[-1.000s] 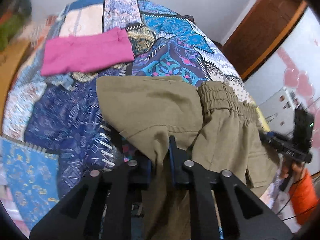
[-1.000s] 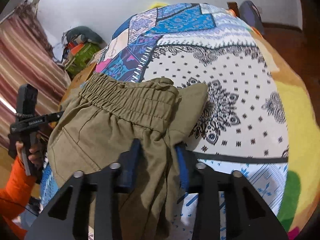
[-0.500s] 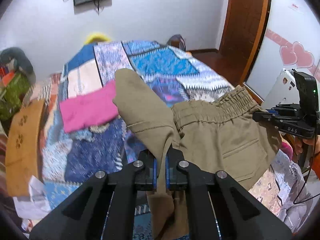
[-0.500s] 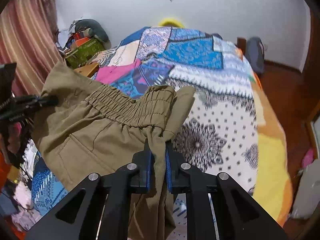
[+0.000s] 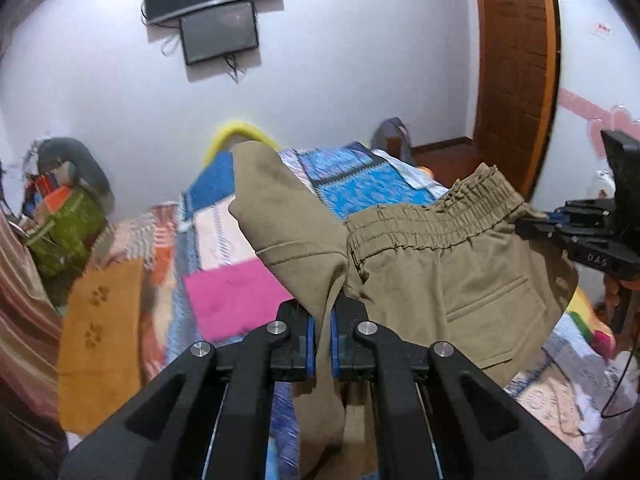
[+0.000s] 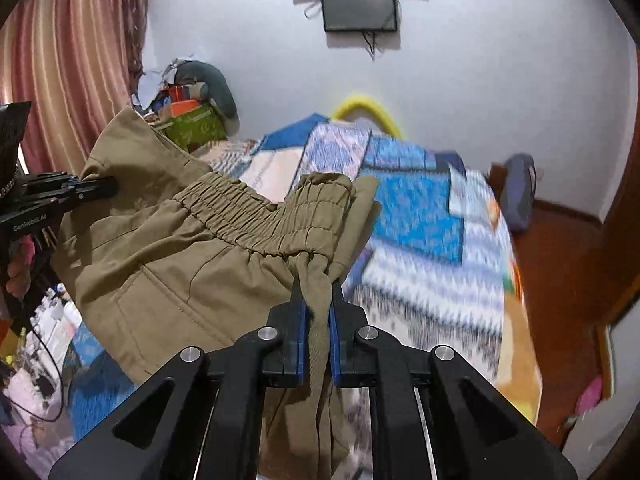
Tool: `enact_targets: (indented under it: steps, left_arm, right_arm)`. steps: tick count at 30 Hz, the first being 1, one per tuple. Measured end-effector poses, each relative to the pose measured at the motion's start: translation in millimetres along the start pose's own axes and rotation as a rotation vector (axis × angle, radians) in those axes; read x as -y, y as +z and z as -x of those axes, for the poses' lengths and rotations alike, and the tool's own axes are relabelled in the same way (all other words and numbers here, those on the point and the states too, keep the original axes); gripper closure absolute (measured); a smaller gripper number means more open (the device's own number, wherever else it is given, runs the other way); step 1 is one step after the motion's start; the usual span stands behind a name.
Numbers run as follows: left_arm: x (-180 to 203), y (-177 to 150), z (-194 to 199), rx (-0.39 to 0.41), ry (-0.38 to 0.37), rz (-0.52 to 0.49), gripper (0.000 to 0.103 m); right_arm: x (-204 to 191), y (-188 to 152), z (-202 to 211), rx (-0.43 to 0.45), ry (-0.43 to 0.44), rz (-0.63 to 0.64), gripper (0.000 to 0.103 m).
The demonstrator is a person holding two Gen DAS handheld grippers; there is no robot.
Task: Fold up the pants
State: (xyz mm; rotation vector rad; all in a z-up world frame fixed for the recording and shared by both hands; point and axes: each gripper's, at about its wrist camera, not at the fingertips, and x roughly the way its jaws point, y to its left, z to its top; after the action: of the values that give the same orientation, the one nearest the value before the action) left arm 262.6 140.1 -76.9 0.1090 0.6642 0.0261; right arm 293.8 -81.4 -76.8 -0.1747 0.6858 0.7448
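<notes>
Both claws stay clamped on the khaki pants (image 5: 432, 276): left claw (image 5: 323, 336) pinches a leg fold, right claw (image 6: 318, 320) pinches bunched fabric just below the elastic waistband. Versus half a second ago the pants are raised higher, hanging in the air above the near end of the bed (image 5: 360, 184). More wall and the TV (image 5: 218, 32) show now; pink cloth (image 5: 236, 296) lies on the bed's left side.
</notes>
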Motion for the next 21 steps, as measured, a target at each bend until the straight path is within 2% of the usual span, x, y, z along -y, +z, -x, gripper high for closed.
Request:
enact_targets:
  steps: [5,11,17,21]
  left_arm:
    - [-34.0,14.2,-23.2,0.007,0.051,0.02,0.097]
    - [-79.7,22.1,-73.8,-0.011,0.124,0.041,0.097]
    - [-120.4,14.8,-130.4,-0.034,0.18,0.065,0.097]
    - [-148.0,-5.2,-176.4,-0.075,0.208,0.081,0.097]
  right_arm:
    - [-10.7,34.2,-29.2,0.034,0.007,0.026,0.096]
    - [-29.3,65.9,-82.4,0.045,0.011,0.059,0.097]
    - [-43.7,85.0,-148.5,0.031,0.008,0.086,0.097]
    - [-49.7,84.0,-197.1,0.0,0.006,0.089,0.097]
